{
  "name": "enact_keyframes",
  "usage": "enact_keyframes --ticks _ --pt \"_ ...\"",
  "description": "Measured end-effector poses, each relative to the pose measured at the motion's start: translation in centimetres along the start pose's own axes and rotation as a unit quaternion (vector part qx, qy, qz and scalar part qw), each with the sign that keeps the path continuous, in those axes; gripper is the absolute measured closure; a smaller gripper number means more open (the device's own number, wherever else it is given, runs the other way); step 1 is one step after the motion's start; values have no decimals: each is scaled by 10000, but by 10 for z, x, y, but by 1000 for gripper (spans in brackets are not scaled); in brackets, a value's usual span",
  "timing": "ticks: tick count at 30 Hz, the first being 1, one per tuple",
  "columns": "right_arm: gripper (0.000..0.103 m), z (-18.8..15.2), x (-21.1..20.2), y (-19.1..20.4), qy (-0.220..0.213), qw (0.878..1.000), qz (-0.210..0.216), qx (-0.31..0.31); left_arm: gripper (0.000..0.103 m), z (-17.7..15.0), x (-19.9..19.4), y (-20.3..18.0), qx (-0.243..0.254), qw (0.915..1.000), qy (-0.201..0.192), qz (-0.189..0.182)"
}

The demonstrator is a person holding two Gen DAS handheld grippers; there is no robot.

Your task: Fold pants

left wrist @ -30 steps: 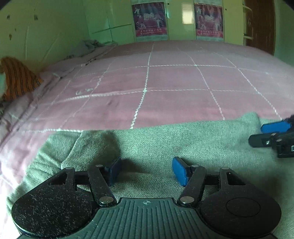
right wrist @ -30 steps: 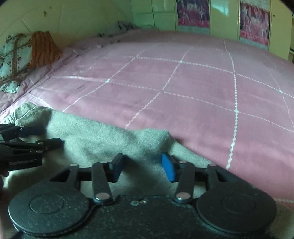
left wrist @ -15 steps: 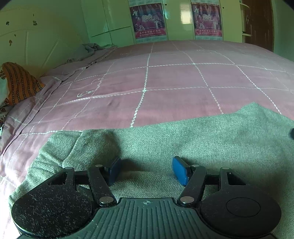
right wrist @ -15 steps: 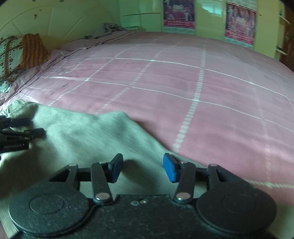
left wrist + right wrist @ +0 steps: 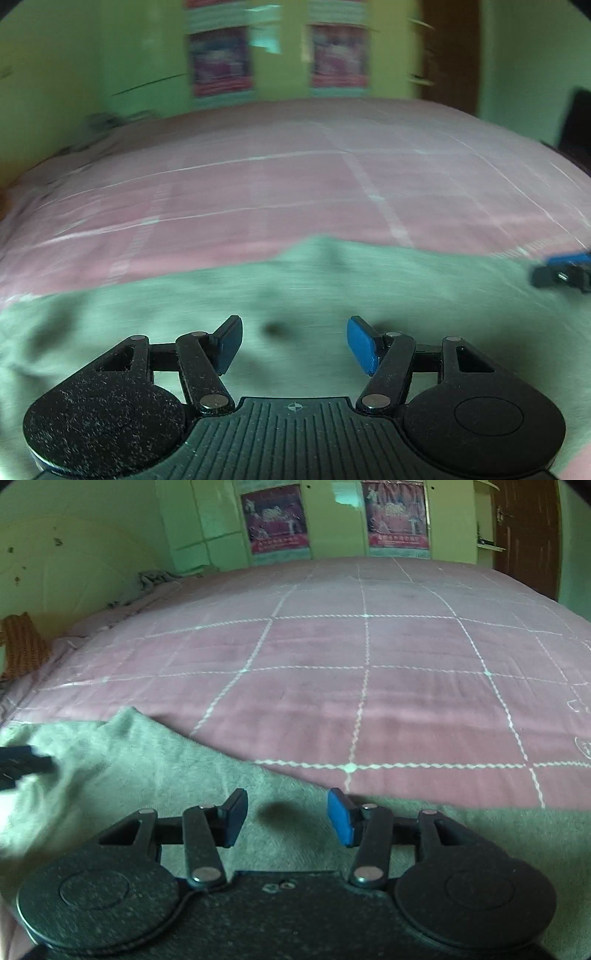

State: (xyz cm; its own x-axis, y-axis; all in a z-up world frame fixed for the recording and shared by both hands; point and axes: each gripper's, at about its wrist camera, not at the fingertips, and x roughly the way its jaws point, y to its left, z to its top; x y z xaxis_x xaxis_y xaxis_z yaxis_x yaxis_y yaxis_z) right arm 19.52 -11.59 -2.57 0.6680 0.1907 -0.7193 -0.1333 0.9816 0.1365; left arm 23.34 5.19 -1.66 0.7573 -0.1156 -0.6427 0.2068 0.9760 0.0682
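Note:
The grey-green pants [image 5: 295, 288] lie flat on the pink bed and fill the near part of both views [image 5: 155, 760]. My left gripper [image 5: 294, 343] is open and empty just above the fabric. My right gripper [image 5: 287, 818] is open and empty over the pants near their far edge. The right gripper's fingers show at the right edge of the blurred left wrist view [image 5: 561, 271]. The left gripper shows at the left edge of the right wrist view [image 5: 18, 766].
The pink quilted bedspread [image 5: 369, 657] with white grid lines stretches away behind the pants. An orange striped cloth [image 5: 22, 650] sits at the far left by the green wall. A crumpled grey cloth [image 5: 155, 579] lies at the bed's far corner. A dark door [image 5: 524, 535] stands far right.
Both grippers have swung to the right over the pants, and the left wrist view is now motion-blurred. Both stay open and empty. The pants lie as before.

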Motion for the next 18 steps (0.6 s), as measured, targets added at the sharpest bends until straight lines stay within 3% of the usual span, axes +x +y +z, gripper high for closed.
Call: enact_keyframes --ticks 2,3,6,10,18 --pt "55 -2 -3 -2 17 10000 86 -34 37 -1 18 -24 246 9990 369 42" --pt "55 -4 -3 -6 72 9999 95 -53 29 -2 21 -29 249 9988 379 160" --pt "59 -10 -7 -33 191 9998 46 -58 20 -1 25 -14 -237 9982 530 123" --pt "58 -18 -34 -81 48 9995 -310 37 18 -10 15 -2 -52 9987 482 177" --pt "60 -42 -84 -178 -190 9943 -817 651 18 -26 -4 17 -215 9981 445 355"
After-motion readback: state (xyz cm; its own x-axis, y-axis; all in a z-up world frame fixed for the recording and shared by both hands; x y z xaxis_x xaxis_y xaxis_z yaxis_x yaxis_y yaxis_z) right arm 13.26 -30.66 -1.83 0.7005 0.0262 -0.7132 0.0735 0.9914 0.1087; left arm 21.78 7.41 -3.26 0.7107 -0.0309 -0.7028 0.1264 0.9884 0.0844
